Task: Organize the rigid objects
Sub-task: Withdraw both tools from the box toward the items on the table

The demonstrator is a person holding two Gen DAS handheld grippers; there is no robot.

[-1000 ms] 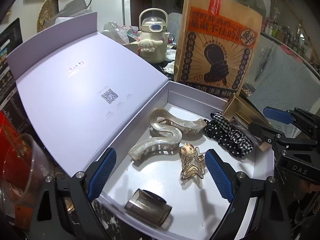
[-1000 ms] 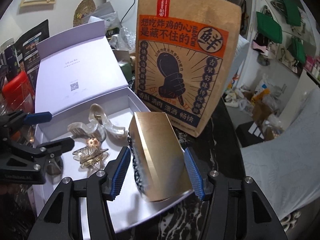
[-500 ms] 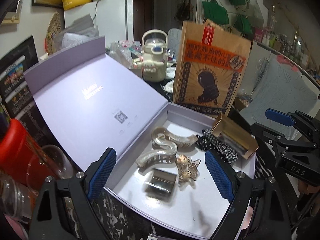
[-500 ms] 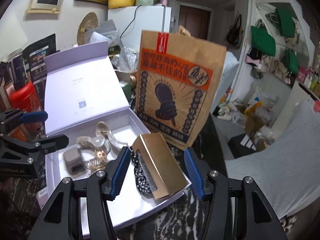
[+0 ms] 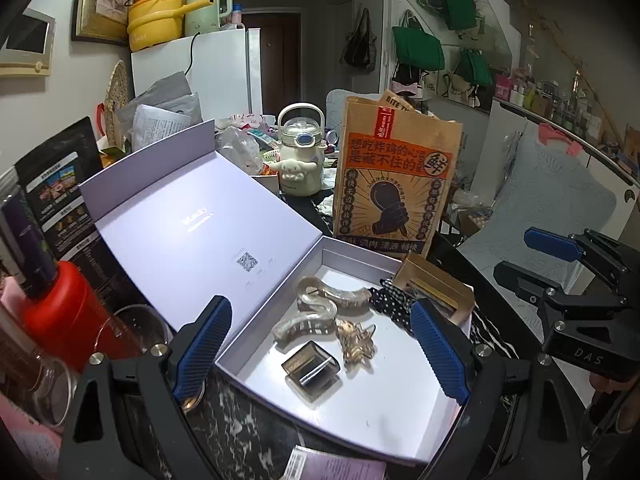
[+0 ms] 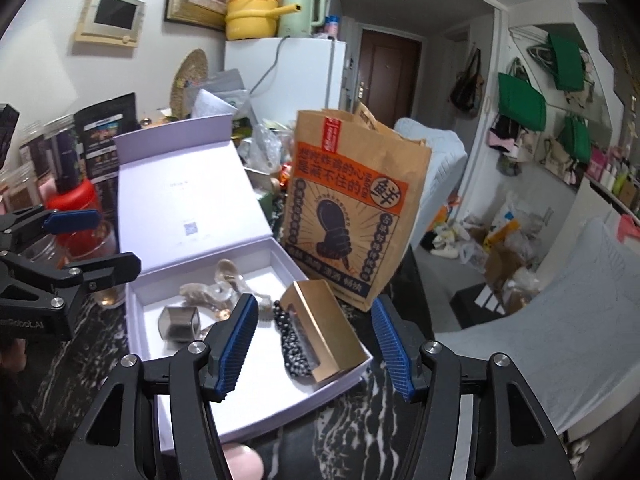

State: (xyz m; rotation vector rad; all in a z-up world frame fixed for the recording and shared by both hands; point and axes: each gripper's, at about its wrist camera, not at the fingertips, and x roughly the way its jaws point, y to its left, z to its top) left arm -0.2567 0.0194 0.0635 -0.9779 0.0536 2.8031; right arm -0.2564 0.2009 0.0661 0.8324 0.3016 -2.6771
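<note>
Marbled worktop (image 5: pixel 248 432) carries an open box (image 5: pixel 360 408) of clips; both tools, left (image 5: pixel 320 352) and right (image 6: pixel 316 344), gape wide, holding nothing.

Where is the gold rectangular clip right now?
The gold rectangular clip leans on the open box's right edge, beside the polka-dot scrunchie, in front of the paper bag.

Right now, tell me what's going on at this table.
A person is sorting hair accessories into an open lavender box. Inside lie hair clips, a dotted scrunchie and a gold case leaning on the box's edge. The left hand-held gripper and the right hand-held gripper are both open and empty, above the box.
</note>
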